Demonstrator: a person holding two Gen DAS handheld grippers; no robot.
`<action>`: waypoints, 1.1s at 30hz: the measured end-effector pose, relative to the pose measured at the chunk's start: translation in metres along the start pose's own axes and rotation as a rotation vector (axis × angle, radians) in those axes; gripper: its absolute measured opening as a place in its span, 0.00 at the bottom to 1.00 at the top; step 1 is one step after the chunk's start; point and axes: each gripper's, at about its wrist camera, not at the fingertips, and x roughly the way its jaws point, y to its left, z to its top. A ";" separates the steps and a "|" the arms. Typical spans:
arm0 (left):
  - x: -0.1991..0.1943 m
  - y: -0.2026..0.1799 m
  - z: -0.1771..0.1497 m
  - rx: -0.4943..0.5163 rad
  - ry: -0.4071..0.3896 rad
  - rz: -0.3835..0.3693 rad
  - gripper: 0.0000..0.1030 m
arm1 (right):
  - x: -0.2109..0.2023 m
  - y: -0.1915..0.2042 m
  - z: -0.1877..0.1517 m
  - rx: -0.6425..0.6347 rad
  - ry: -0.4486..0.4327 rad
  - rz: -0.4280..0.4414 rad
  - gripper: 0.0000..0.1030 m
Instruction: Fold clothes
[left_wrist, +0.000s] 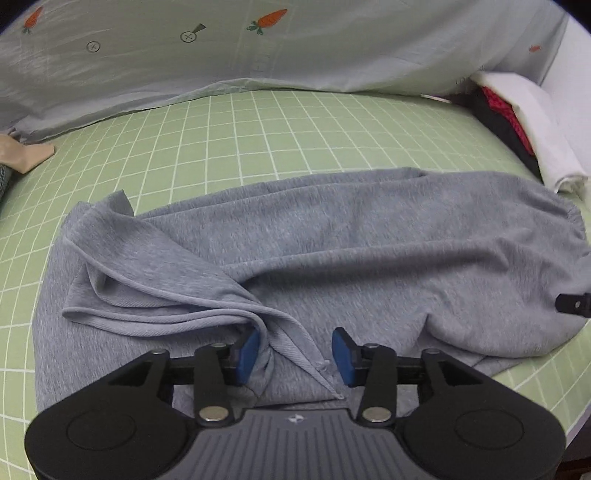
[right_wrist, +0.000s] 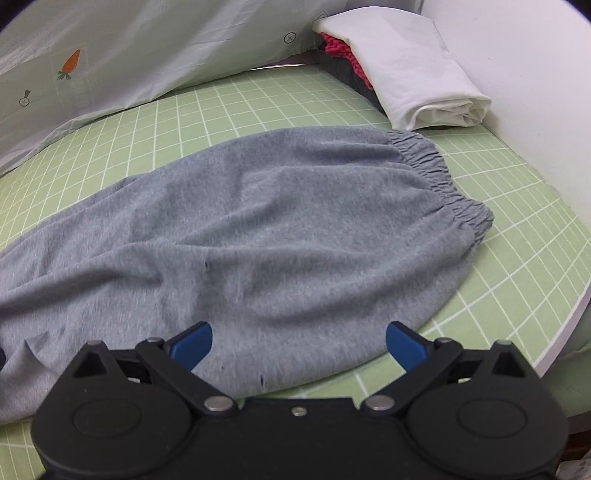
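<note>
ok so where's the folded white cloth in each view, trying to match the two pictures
Left wrist view: the folded white cloth lies at the far right edge, beyond the grey garment, over a red and dark pile.
Right wrist view: the cloth sits top right of centre, just past the garment's elastic waistband.
Shared landmark: the carrot-print sheet along the back of the green grid mat.

The grey sweatpants (left_wrist: 332, 251) lie flat across the green gridded mat (left_wrist: 258, 133), folded lengthwise. Their gathered elastic waistband (right_wrist: 436, 166) points toward the white folded cloth (right_wrist: 417, 70) at the mat's far corner. At the opposite end, a ribbed cuff (left_wrist: 177, 306) lies doubled back, rumpled.
</note>
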 end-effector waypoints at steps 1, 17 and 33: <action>-0.006 0.005 0.002 -0.026 -0.015 -0.002 0.48 | 0.002 -0.001 0.003 0.009 0.001 0.007 0.99; -0.010 0.125 0.028 -0.363 -0.051 0.158 0.69 | 0.009 0.031 0.004 -0.033 0.024 0.028 0.99; 0.015 0.056 0.084 -0.185 -0.133 -0.114 0.15 | 0.019 0.008 0.018 0.062 0.036 -0.035 0.99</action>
